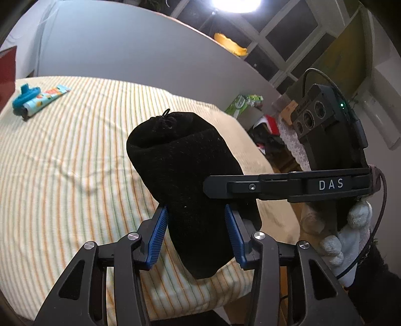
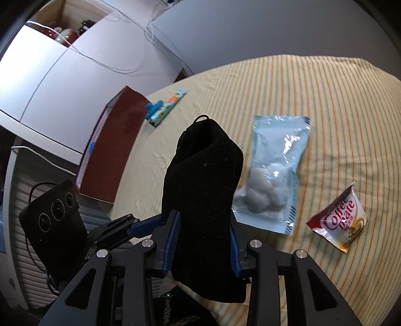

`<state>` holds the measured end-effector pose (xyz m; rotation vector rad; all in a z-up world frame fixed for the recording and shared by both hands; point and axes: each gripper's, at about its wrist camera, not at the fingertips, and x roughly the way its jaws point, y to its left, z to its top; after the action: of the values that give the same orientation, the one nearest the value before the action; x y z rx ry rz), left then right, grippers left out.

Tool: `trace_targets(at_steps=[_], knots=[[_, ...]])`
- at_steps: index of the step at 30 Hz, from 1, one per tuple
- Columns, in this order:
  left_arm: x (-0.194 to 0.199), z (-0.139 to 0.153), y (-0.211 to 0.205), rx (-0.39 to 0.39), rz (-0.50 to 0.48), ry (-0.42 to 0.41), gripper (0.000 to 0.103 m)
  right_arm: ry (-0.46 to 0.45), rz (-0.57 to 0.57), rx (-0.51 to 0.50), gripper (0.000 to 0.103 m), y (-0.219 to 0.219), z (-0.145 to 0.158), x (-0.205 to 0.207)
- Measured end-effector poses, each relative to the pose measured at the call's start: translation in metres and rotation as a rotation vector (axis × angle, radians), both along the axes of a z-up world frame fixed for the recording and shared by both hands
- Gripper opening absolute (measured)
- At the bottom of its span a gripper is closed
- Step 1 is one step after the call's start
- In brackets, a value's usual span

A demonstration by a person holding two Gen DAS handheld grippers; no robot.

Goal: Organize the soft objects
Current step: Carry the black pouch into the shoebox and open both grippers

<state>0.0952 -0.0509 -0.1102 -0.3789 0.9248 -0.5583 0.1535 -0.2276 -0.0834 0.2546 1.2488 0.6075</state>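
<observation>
Both grippers, left [image 1: 196, 227] and right [image 2: 204, 240], clamp one upright black pouch [image 1: 185, 180].

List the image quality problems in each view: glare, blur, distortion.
Left wrist view: a lamp blows out the top edge, the striped cloth bows with fisheye curvature, and the black pouch shows little texture. Right wrist view: the cotton-ball packet is smeared by motion blur with glints on its plastic, and the corners vignette to black.
</observation>
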Motion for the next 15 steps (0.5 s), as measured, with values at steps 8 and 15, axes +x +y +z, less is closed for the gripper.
trace_targets(at_steps=[8,15], knots=[[-0.011,0.029,0.041,-0.015,0.053,-0.064,0.044,-0.055,0.043,0.017,0.031,0.033,0.030,-0.001],[-0.021,0.058,0.089,0.022,0.141,-0.122,0.044,-0.104,0.117,0.049,0.029,0.086,0.050,0.009]])
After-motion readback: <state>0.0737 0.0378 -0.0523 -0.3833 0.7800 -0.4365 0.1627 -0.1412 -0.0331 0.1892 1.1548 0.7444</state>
